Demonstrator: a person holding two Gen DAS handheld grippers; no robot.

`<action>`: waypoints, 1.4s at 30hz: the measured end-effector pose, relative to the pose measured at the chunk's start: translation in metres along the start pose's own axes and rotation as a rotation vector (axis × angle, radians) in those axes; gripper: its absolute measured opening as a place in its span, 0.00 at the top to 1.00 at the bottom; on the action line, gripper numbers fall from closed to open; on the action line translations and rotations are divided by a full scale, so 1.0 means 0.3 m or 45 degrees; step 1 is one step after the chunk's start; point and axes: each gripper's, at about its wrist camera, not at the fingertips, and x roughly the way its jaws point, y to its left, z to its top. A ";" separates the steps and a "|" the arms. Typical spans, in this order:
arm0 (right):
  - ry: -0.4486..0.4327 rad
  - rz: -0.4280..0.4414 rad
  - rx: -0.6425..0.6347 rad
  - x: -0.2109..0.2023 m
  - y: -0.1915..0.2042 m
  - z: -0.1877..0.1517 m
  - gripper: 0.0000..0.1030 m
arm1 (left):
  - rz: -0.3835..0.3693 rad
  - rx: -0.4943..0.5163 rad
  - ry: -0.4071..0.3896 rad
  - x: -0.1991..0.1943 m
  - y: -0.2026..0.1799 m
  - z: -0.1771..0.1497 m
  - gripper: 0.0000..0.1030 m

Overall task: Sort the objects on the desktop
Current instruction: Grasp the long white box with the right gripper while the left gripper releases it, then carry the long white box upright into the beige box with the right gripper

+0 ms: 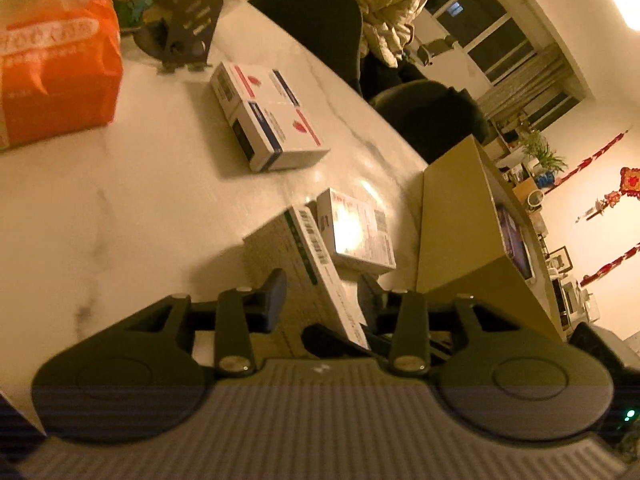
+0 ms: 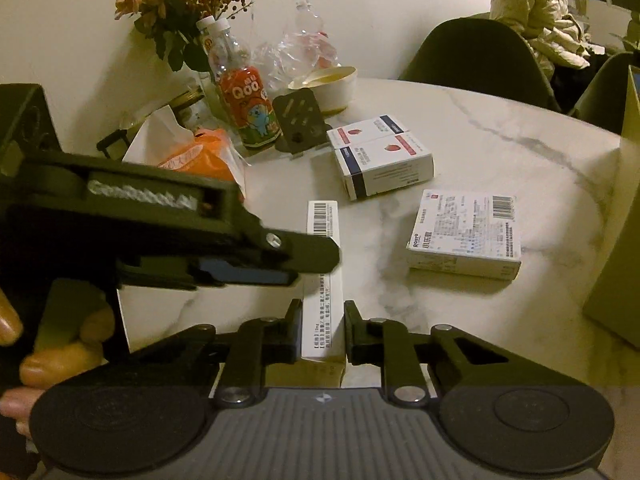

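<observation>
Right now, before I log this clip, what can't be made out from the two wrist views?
- Left wrist: whether the left tongs touch the long white box; the right tongs' finger crosses in front.
- Right wrist: the long box's left face, hidden behind the left tongs.
- Both views: small print on the flat white box, too small and glared.
- Left wrist: the cardboard box interior, hidden by its wall and flap.

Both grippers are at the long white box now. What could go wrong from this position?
1. The right gripper pinches only the near end of the long white box, so it may tilt or slip when lifted.
2. The left gripper straddles the same box; the two may collide.
3. The flat white box lies close by and might get knocked.
</observation>
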 end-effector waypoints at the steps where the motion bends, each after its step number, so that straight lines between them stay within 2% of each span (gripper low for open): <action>1: -0.003 -0.005 -0.001 -0.004 -0.001 -0.001 0.78 | 0.002 0.000 -0.008 -0.006 0.001 0.002 0.61; 5: -0.041 -0.015 0.032 -0.032 -0.018 0.005 0.79 | 0.007 0.004 -0.033 -0.028 0.004 0.009 0.58; 11: -0.106 -0.022 0.094 -0.103 -0.069 0.037 0.79 | -0.005 0.037 -0.057 -0.047 -0.002 0.013 0.40; 15: -0.146 -0.016 0.140 -0.157 -0.106 0.061 0.79 | -0.010 0.091 -0.052 -0.041 -0.024 0.007 0.13; 18: -0.174 -0.028 0.166 -0.192 -0.129 0.075 0.79 | -0.010 0.142 -0.057 -0.037 -0.045 -0.002 0.02; 22: -0.207 -0.034 0.202 -0.236 -0.160 0.086 0.79 | -0.012 0.192 -0.042 -0.020 -0.066 -0.011 0.00; 32: -0.347 -0.083 0.338 -0.374 -0.289 0.144 0.79 | -0.012 0.187 -0.007 0.003 -0.059 -0.011 0.00; 36: -0.420 -0.140 0.411 -0.433 -0.368 0.171 0.79 | -0.010 0.182 -0.004 0.004 -0.055 -0.007 0.00; 42: -0.501 -0.295 0.497 -0.494 -0.492 0.204 0.79 | -0.006 0.174 0.005 0.010 -0.046 -0.005 0.00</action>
